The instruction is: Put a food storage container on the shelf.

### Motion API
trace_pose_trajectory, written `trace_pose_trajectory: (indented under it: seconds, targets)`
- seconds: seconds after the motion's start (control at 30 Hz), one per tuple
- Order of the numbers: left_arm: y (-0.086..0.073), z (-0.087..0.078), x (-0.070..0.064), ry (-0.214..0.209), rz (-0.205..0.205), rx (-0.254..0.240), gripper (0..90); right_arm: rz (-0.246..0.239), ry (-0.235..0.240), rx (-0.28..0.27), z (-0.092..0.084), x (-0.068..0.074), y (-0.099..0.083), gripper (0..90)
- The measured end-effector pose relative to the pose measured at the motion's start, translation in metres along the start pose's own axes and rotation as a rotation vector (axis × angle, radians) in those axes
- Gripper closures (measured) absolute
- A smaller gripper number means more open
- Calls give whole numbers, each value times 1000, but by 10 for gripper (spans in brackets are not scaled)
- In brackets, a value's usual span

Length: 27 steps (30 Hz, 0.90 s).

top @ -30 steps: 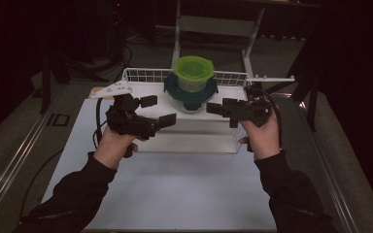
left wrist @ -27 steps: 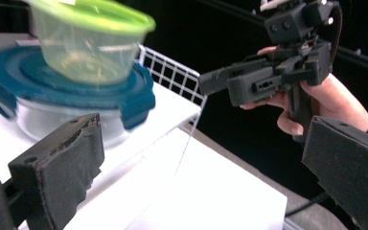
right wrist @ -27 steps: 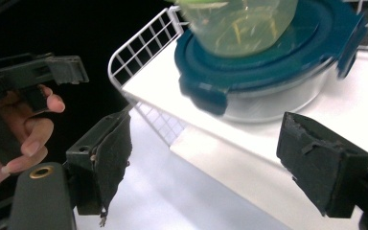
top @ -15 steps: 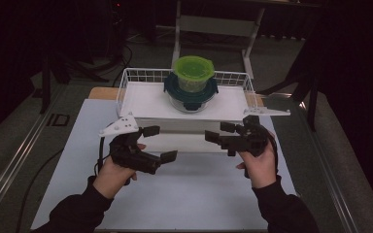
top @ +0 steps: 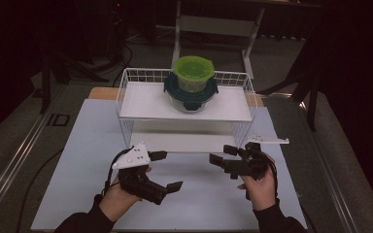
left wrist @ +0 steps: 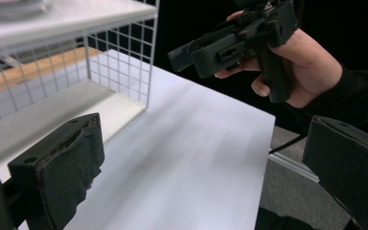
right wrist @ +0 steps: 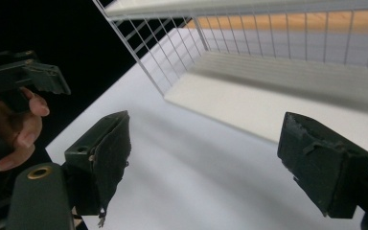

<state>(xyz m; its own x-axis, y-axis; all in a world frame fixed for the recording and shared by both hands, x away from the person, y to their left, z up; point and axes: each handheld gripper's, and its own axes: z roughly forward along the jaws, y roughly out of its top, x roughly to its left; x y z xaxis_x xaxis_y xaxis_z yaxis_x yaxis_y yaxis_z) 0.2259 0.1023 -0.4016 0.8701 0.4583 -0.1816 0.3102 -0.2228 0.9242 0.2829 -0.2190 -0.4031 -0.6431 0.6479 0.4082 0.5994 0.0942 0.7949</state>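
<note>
Two grippers, the left gripper [top: 166, 170] and the right gripper [top: 220, 154], hover with jaws wide and empty over the bench's [top: 77, 145] near edge. Beyond them, stacked lidded containers [top: 192, 85] sit centred at the rear edge of the wire rack's [top: 141, 102] upper shelf.

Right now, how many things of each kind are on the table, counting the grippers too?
Grippers: 2, left gripper and right gripper, both open, holding nothing
Wire shelf racks: 1, white rack
Lidded containers: 2, green-lidded container stacked on dark-lidded container
Total: 5
</note>
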Motion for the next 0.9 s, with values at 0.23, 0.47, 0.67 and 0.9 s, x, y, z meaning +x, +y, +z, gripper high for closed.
trace_pose_trajectory:
  seconds: [0.23,0.47,0.67,0.9]
  targets:
    - [-29,10,-1,-12,-27,40,3,29,-1,2,-3,-11,-25,182]
    - [-52,18,-3,-10,-24,69,3,14,-9,19,-2,-16,-48,182]
    - [-64,18,-2,-2,-32,62,3,17,-17,39,-1,-19,-62,182]
    - [-69,17,0,11,-38,53,3,1,-24,51,1,-20,-72,182]
